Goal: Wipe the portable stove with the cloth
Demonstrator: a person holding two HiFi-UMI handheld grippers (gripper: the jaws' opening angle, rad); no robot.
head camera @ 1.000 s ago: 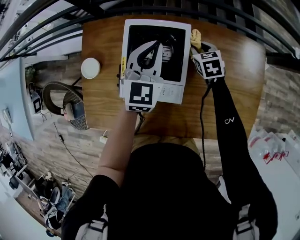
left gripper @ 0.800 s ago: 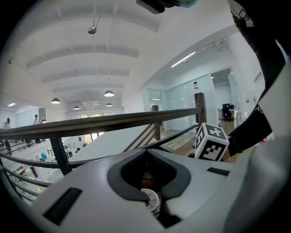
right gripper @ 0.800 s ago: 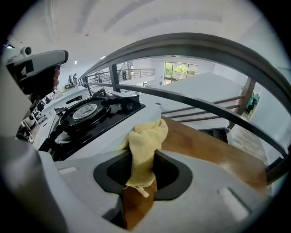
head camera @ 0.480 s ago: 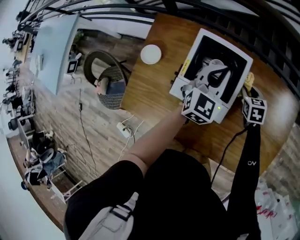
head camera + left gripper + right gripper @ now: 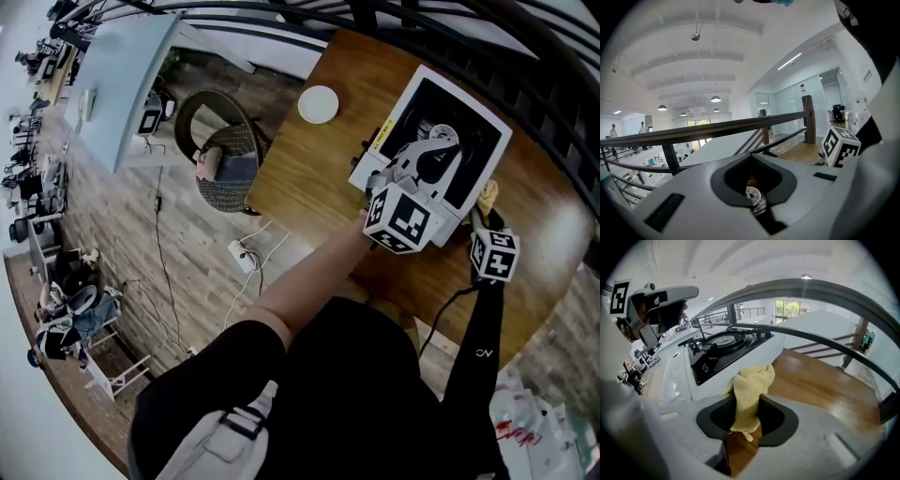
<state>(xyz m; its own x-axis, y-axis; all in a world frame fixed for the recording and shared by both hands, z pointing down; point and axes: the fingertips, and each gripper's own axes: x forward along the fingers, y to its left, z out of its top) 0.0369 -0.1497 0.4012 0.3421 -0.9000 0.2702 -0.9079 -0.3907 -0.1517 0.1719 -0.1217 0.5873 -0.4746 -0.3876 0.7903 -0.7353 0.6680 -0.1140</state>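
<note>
The portable stove (image 5: 473,117) is white with a black burner top and lies on the wooden table (image 5: 309,178). My left gripper (image 5: 433,159) lies over its burner area, jaws together with nothing between them; the left gripper view (image 5: 754,201) looks out at a railing and ceiling, not the stove. My right gripper (image 5: 487,214) is shut on a yellow cloth (image 5: 487,195) at the stove's right side. In the right gripper view the cloth (image 5: 749,390) hangs pinched in the gripper (image 5: 747,416) and touches the stove's white side (image 5: 740,364).
A small white round dish (image 5: 319,103) sits on the table left of the stove. A black railing (image 5: 811,287) runs round the table's far side. Beyond the left table edge, lower down, are a wicker chair (image 5: 220,155) and a floor socket strip (image 5: 246,255).
The head view has swung and tilted left. My right gripper has carried the cloth along the stove's right side, from the far corner towards the person. The left gripper stays on the stove.
</note>
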